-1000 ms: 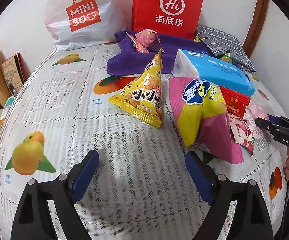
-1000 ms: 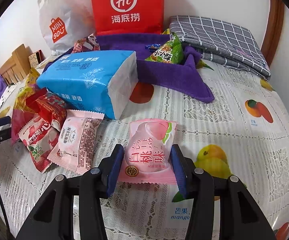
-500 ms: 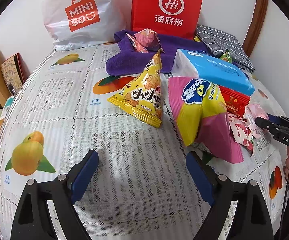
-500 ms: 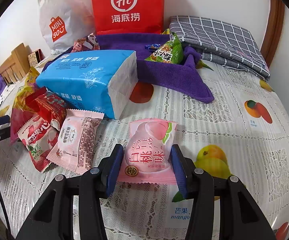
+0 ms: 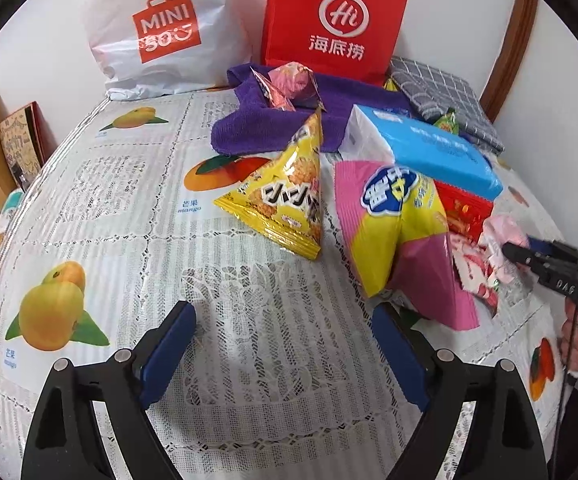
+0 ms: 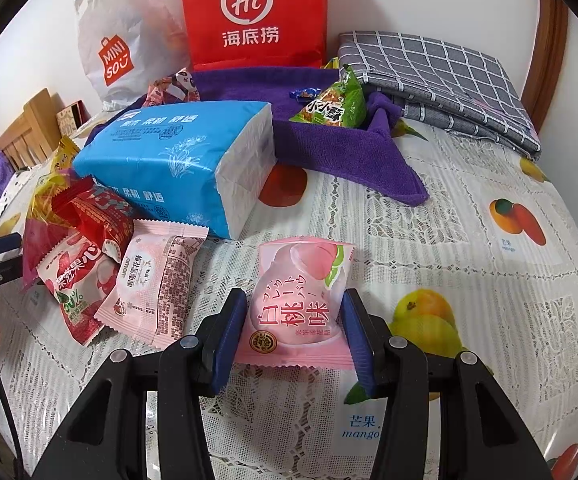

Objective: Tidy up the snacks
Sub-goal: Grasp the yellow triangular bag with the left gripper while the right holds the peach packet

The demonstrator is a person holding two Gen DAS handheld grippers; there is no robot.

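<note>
the right gripper [image 6: 295, 322] has its blue fingers [image 6: 231, 334] pinching a pink peach-flavour snack packet [image 6: 299, 304] from both sides, the packet lying flat on the bench [image 6: 469, 280] with its lace-and-fruit cover. just left of it lie a pale pink snack packet [image 6: 157, 280] and a red-and-white lychee packet [image 6: 77, 280], with a red snack bag [image 6: 97, 216] behind them, all beside a blue tissue pack [image 6: 177, 164]. farther back a green triangular snack [image 6: 335, 108] sits on a purple towel [image 6: 349, 152], with a grey checked cloth [image 6: 441, 76] to its right and a red paper bag [image 6: 253, 12] and a white shopping bag [image 6: 117, 48] against the wall. the left gripper [image 5: 285, 344] hovers with its fingers [image 5: 169, 344] spread wide over bare cover, nothing between them. ahead of it stand a yellow triangular snack bag [image 5: 285, 196] and a pink-and-yellow chip bag [image 5: 401, 240], near each other but apart. a shiny pink snack packet [image 5: 289, 84] rests on the towel beyond them.
</note>
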